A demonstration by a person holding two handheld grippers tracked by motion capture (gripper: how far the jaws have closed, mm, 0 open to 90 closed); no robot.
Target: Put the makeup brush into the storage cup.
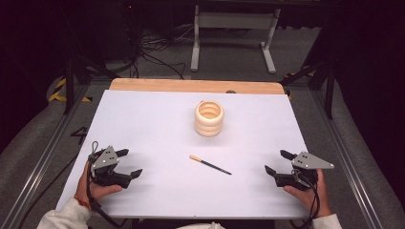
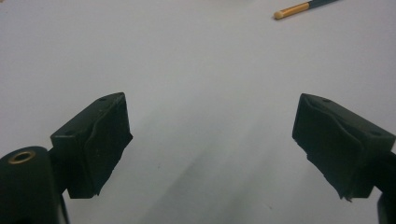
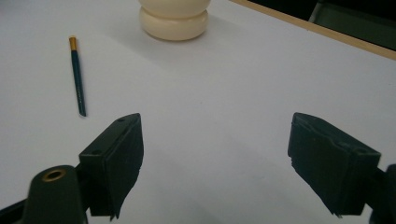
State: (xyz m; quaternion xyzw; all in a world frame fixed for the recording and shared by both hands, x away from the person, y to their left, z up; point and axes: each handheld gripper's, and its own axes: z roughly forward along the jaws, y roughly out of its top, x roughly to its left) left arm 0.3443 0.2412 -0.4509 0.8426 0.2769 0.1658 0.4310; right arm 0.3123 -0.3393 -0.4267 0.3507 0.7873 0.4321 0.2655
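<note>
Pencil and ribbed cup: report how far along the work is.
Done: nothing visible yet. The pencil lies flat on the white table, apart from the ribbed cup, which stands upright farther back. In hand: nothing; the left gripper and the right gripper rest near the front edge, jaws open and empty. Left: probably picking up the pencil and getting it to the cup.

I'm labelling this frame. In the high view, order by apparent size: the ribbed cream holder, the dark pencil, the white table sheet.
1. White table sheet, by far the largest.
2. Ribbed cream holder.
3. Dark pencil: somewhat longer than the holder is wide, yet very thin, so it covers least.
</note>
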